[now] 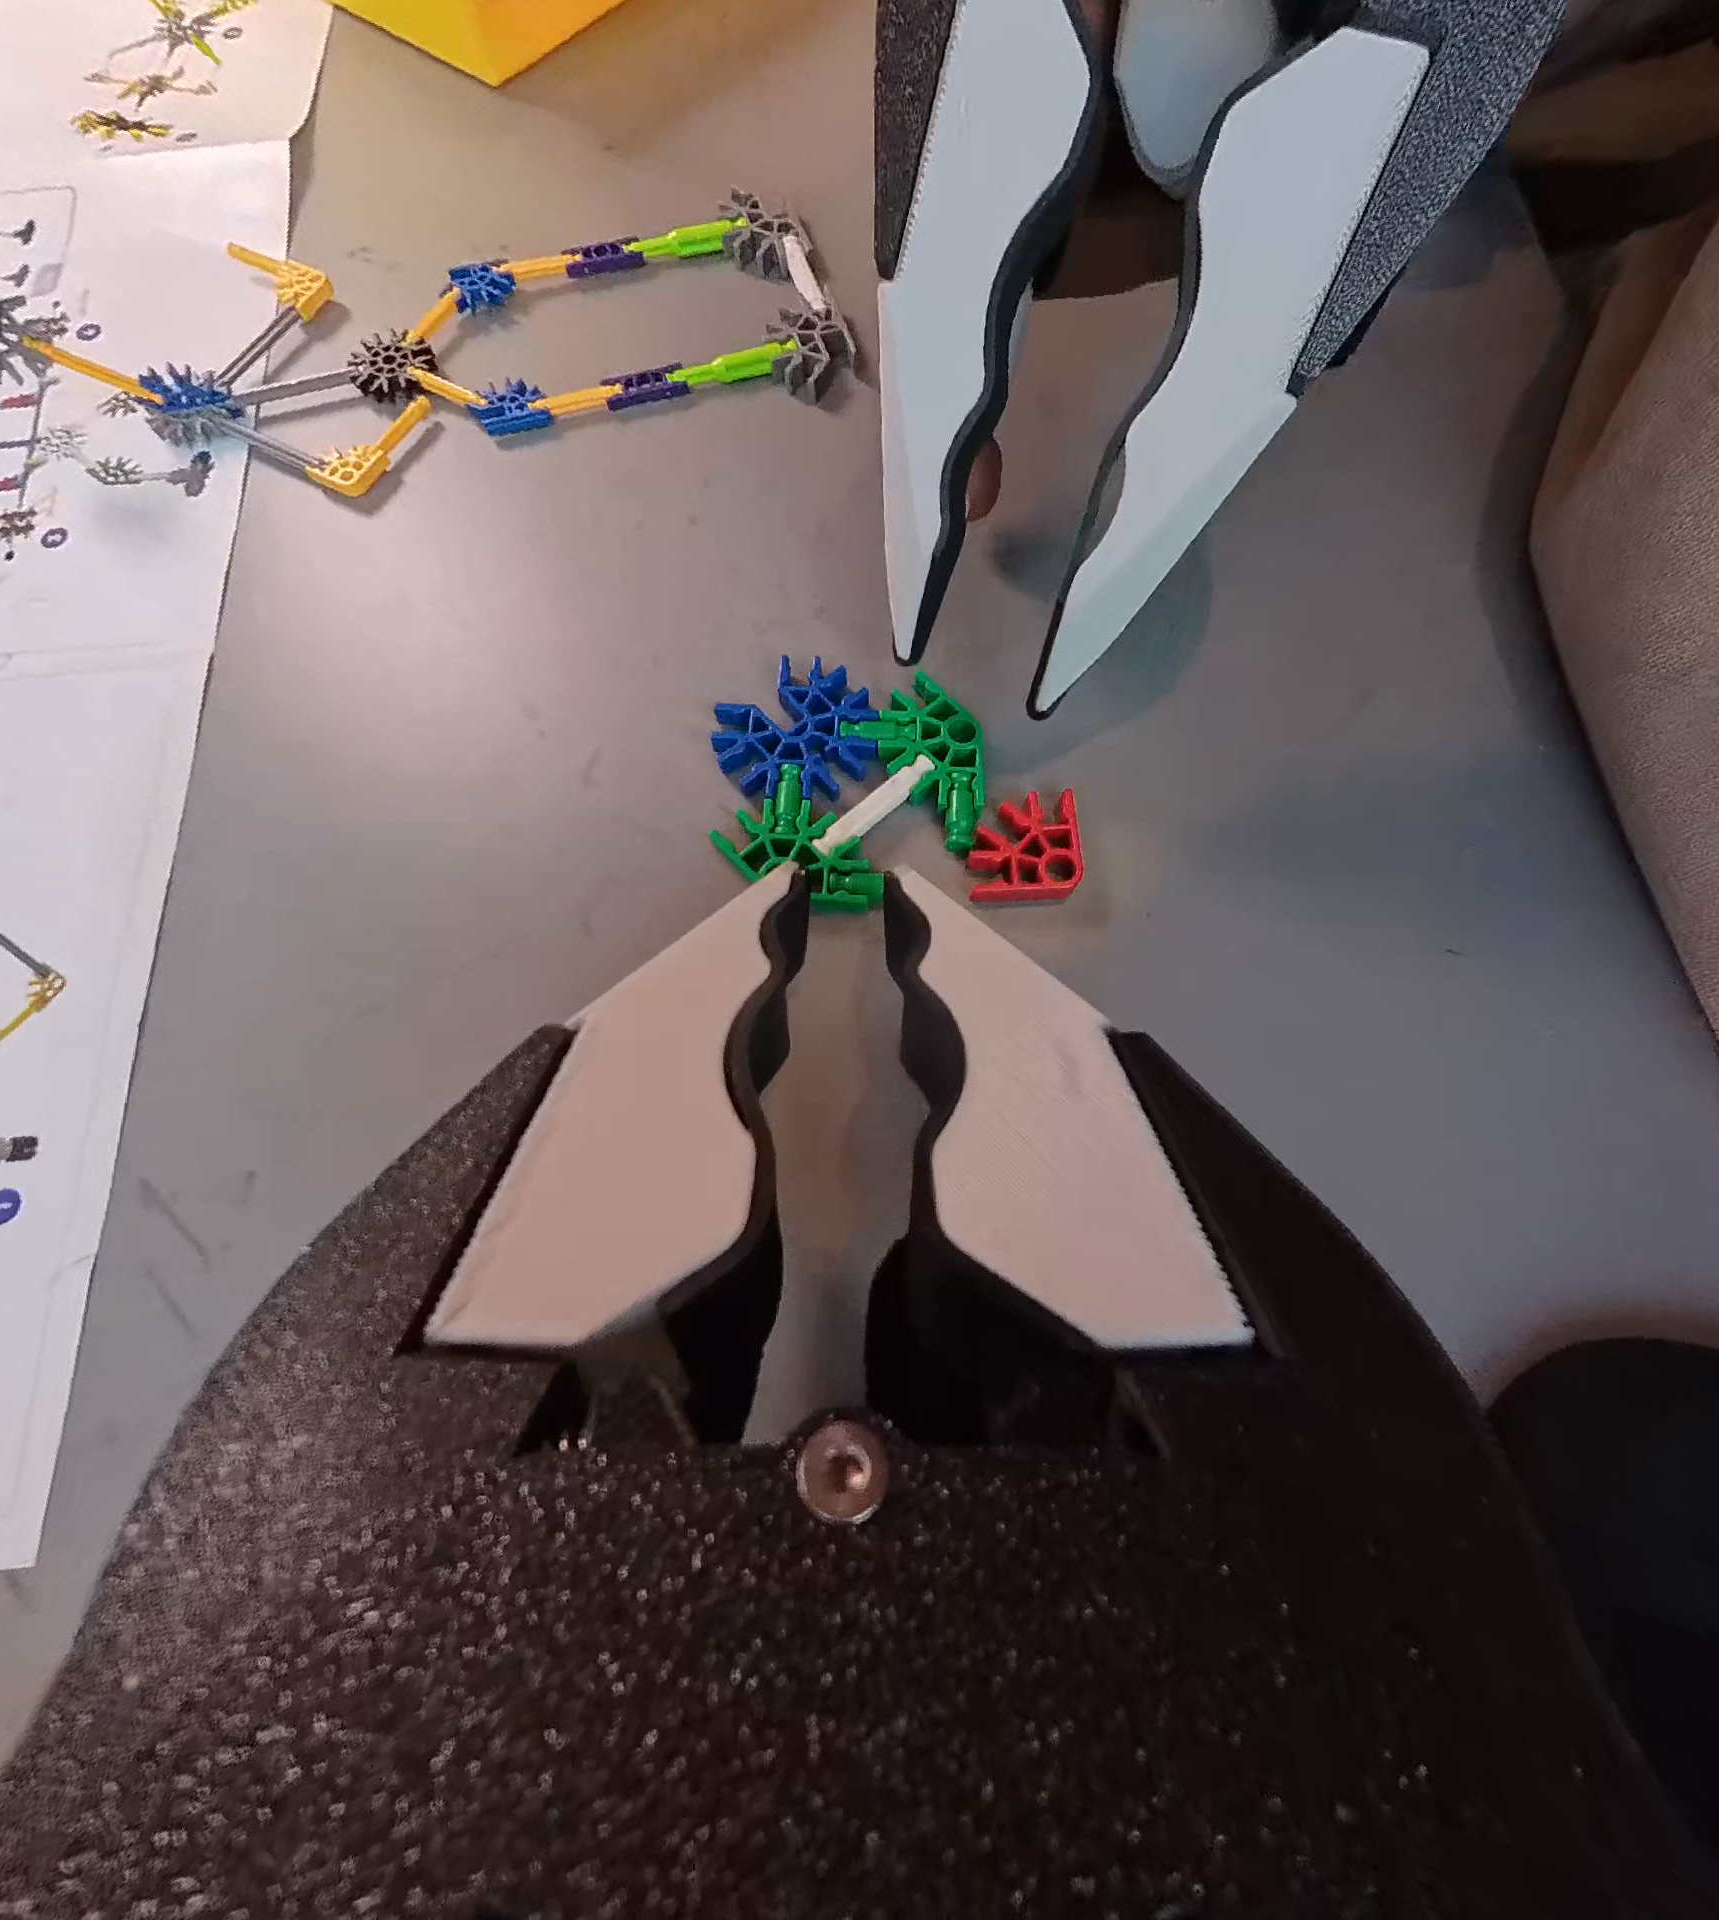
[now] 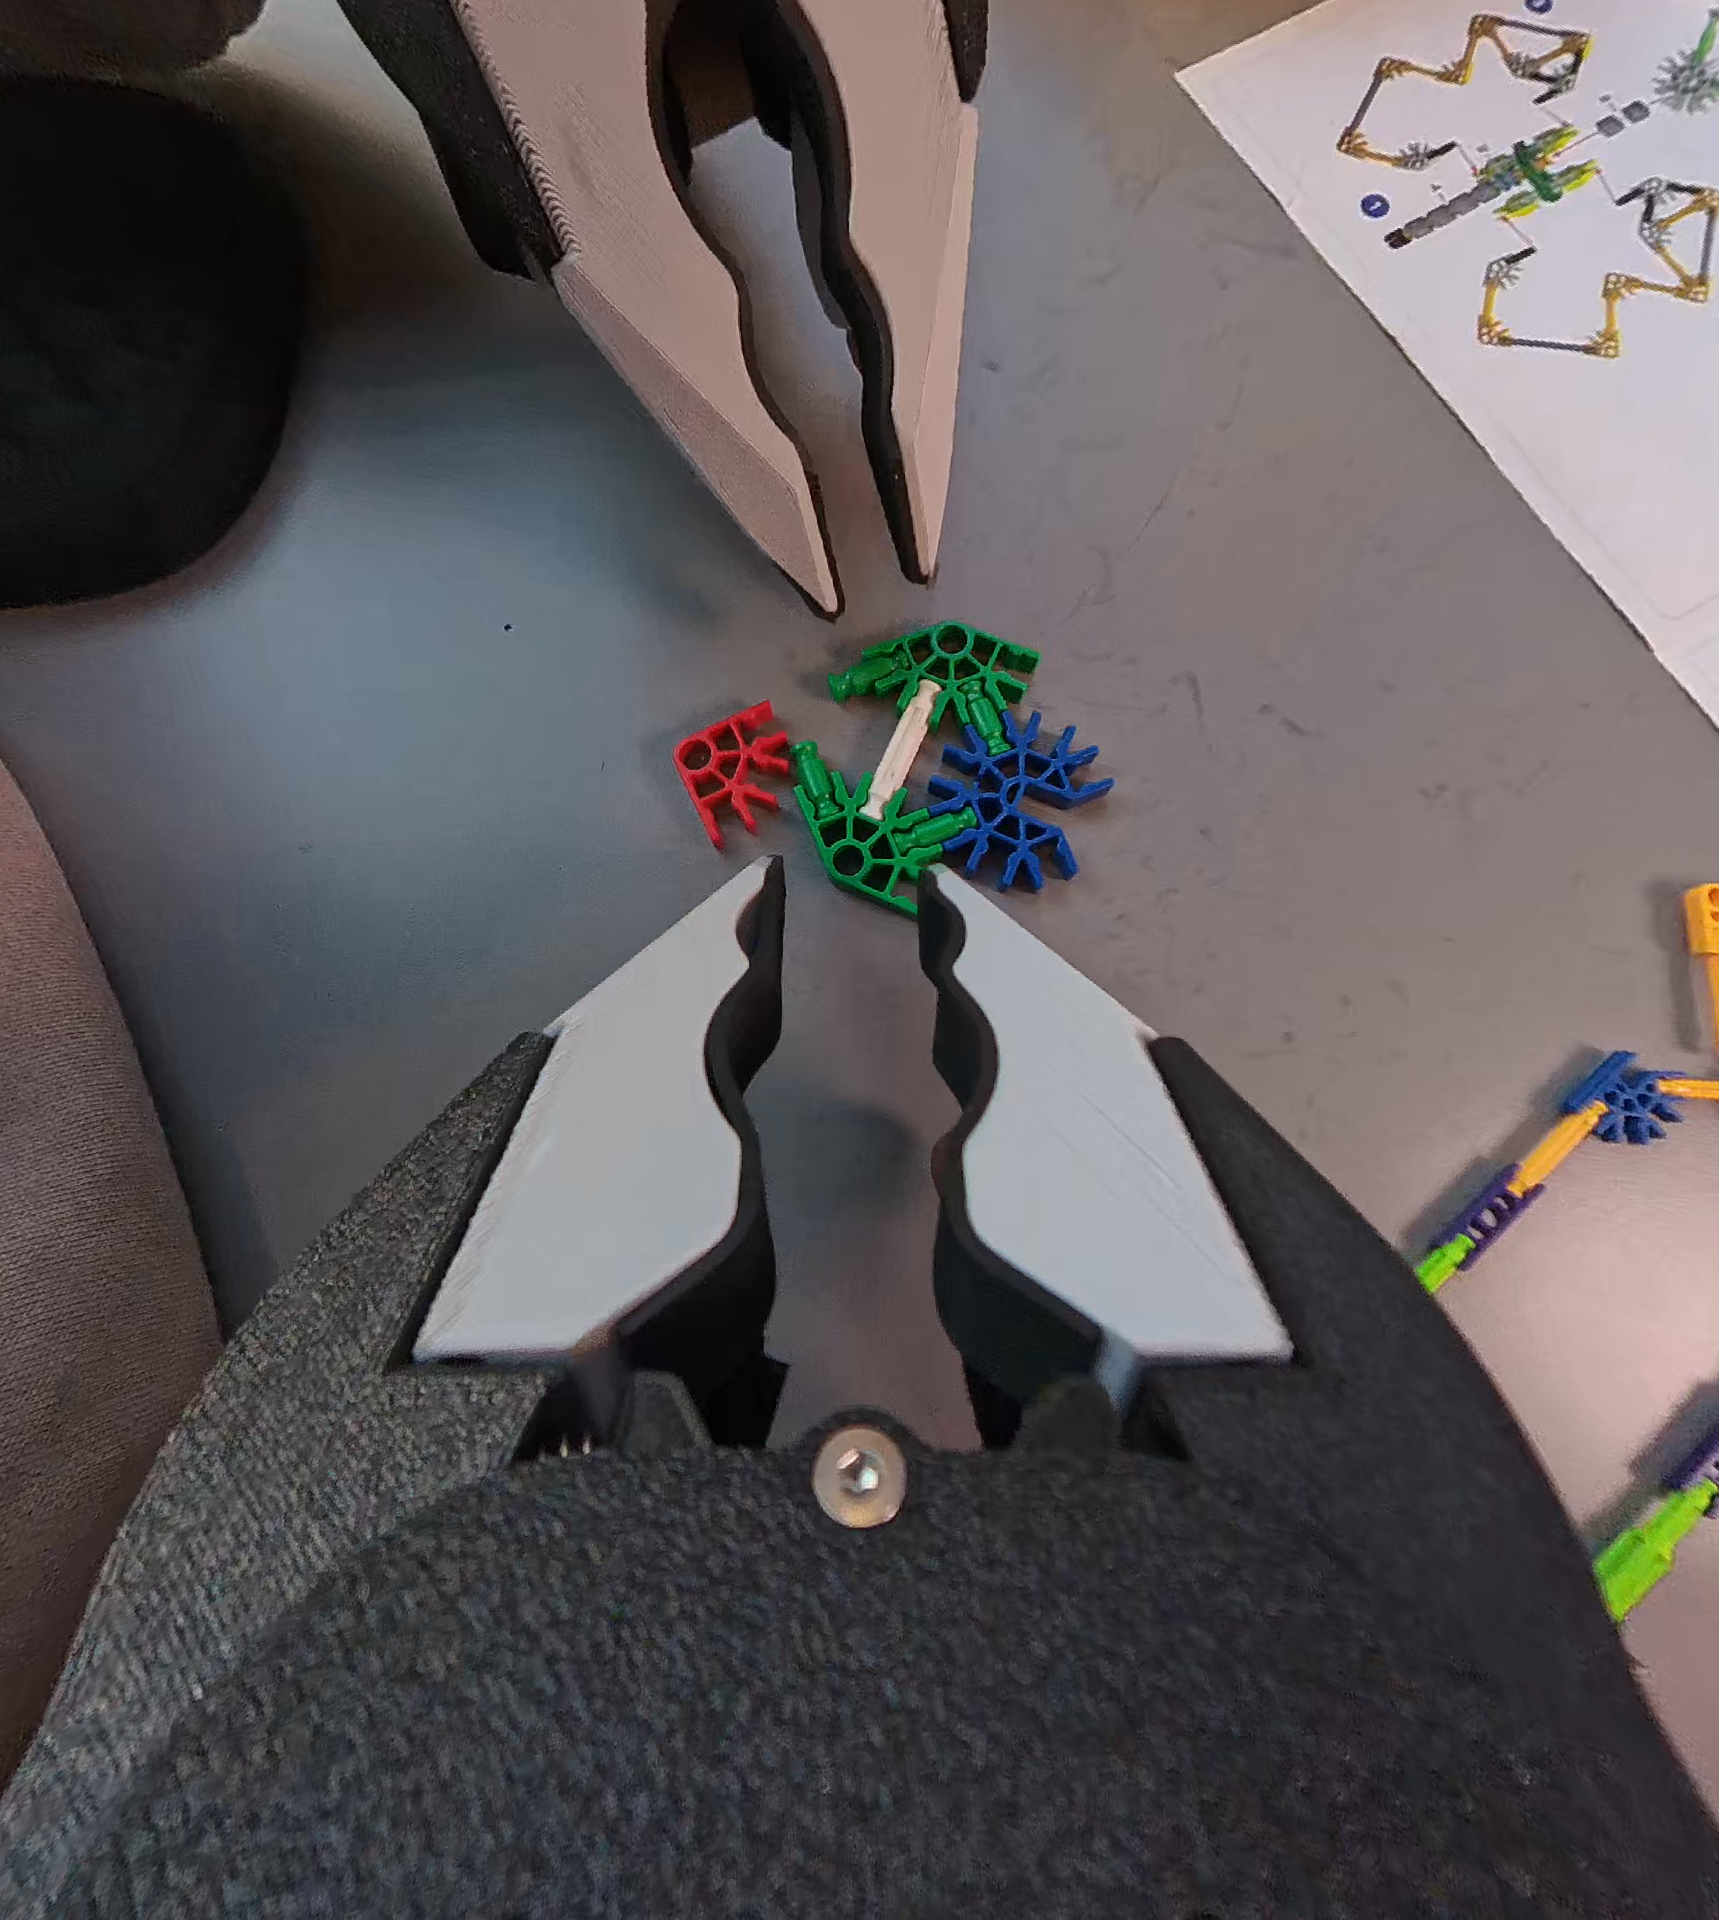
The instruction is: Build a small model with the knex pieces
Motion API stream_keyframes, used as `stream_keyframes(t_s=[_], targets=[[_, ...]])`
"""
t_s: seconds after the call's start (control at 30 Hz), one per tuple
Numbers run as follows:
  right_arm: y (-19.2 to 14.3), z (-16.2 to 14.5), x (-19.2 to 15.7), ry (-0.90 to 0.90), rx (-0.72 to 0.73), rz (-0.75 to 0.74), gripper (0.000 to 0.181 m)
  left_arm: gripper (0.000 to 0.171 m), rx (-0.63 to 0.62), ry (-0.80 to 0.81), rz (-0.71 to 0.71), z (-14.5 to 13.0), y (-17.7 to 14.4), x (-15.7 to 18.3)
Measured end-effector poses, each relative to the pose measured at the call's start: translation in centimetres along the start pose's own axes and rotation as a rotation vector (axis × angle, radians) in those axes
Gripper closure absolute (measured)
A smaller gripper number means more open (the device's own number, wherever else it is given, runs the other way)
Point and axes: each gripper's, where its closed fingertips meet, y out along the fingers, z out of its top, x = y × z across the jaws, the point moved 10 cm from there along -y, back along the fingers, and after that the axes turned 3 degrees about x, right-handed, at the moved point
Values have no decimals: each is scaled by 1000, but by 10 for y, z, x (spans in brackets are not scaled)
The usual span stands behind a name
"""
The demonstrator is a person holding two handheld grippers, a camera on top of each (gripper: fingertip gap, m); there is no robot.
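Left wrist view: left hand-held gripper, slightly parted, empty, touches the green connector on the worktop. Right hand-held gripper, parted, empty, sits opposite. Cluster likely light, stiff; grip connector edges.

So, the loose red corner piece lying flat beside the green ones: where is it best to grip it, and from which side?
Probably across the two straight outer edges of the red connector, coming from above on its open side away from the green pieces. It lies flat on the table, and those edges are smooth; its toothed side faces the cluster.
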Motion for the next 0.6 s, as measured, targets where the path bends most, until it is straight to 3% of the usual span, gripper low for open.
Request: stream_keyframes(t_s=[0.2,0.43,0.6], targets=[[0,3,-6,-82,16,-5,153,150,-16,-30,-24,-9,-6,10],[7,6,2,-148,-34,25,147,132,-103,78,-39,0,14,41],[6,6,15,-142,-70,16,144,159,-187,21,48,9,22,46]])
